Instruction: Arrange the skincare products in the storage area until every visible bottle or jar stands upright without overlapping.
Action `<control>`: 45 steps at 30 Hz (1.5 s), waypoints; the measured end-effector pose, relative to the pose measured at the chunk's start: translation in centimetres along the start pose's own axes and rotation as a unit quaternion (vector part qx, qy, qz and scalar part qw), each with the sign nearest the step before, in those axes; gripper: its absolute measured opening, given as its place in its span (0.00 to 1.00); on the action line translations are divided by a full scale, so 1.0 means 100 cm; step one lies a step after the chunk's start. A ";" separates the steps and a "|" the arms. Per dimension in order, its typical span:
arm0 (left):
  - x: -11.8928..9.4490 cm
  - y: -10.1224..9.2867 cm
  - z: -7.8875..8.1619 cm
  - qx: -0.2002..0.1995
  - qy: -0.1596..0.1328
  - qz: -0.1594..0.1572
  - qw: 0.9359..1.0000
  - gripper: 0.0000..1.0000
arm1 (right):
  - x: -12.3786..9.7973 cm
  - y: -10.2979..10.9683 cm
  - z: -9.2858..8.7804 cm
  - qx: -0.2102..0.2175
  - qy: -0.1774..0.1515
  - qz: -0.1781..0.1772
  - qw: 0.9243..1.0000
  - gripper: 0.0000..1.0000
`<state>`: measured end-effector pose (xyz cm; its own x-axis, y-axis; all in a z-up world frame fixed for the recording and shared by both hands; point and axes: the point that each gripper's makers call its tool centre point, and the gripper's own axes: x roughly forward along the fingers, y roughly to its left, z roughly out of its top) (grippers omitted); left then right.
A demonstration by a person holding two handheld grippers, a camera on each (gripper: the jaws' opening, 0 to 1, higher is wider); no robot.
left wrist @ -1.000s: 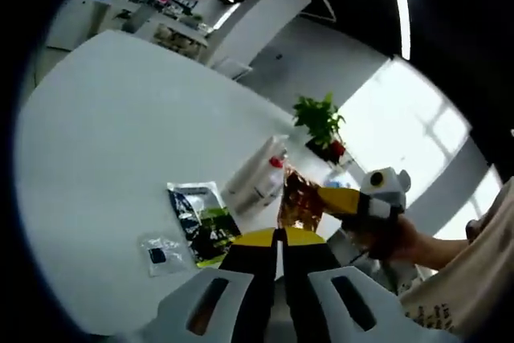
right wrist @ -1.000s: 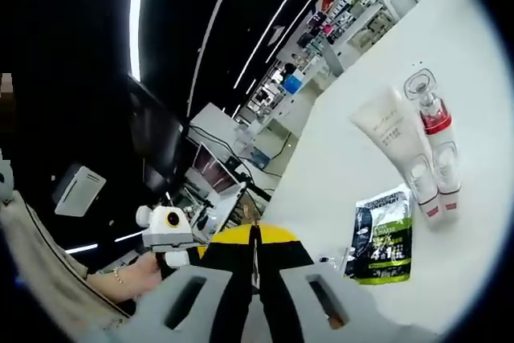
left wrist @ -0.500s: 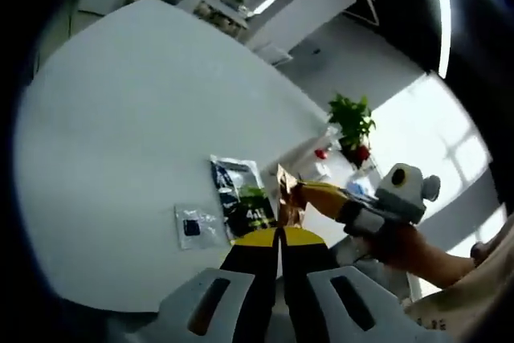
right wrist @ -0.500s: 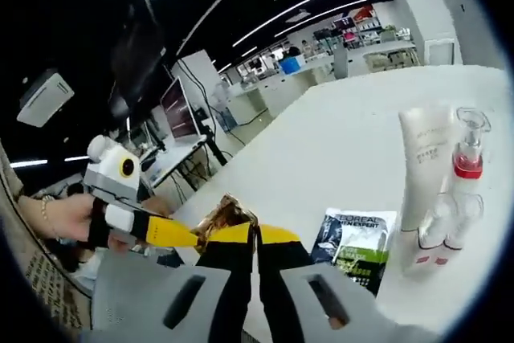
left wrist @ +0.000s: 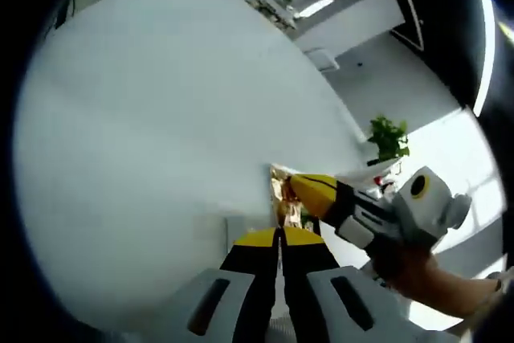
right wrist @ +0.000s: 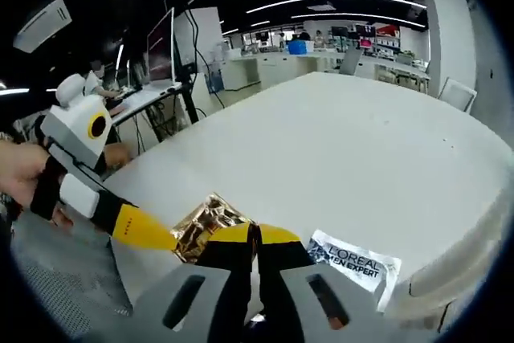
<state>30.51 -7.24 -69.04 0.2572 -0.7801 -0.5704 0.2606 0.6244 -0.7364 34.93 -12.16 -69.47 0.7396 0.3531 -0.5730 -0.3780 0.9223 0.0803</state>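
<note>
Looking along the left gripper [left wrist: 278, 234] in the left gripper view, its black, yellow-tipped jaws stand pressed together with nothing visible between them. Beyond them spreads the broad white table [left wrist: 144, 118]. The right gripper [left wrist: 295, 182] enters from the right, held in a person's hand [left wrist: 418, 275], its yellow tips touching a crinkled gold foil sachet [left wrist: 284, 197] that lies just beyond the left jaw tips. Whether those tips are clamped on the sachet cannot be determined. A green potted plant [left wrist: 388, 137] stands past the table's far edge.

In the right gripper view, the right gripper's own jaws are closed tight, nothing seen between them. The left gripper's yellow tip meets the gold sachet beside them. A dark flat L'Oreal packet [right wrist: 353, 261] lies on the table, just right of the jaws.
</note>
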 end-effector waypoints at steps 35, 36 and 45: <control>0.046 0.037 0.010 0.078 0.038 0.039 0.995 0.00 | 0.043 -0.032 -0.030 -0.087 0.062 -0.026 0.994 0.01; 0.043 0.040 0.009 0.108 0.048 0.051 0.992 0.00 | 0.044 -0.032 -0.030 -0.089 0.061 -0.025 0.994 0.01; 0.044 0.018 0.038 0.379 0.024 0.086 0.921 0.22 | 0.045 -0.031 -0.029 -0.105 0.061 -0.011 0.992 0.01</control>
<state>35.64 -9.41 -71.44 0.3182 -0.6560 -0.6844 0.7997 0.5735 -0.1778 37.78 -13.95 -74.68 0.6807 0.2996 -0.6685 -0.4803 0.8716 -0.0984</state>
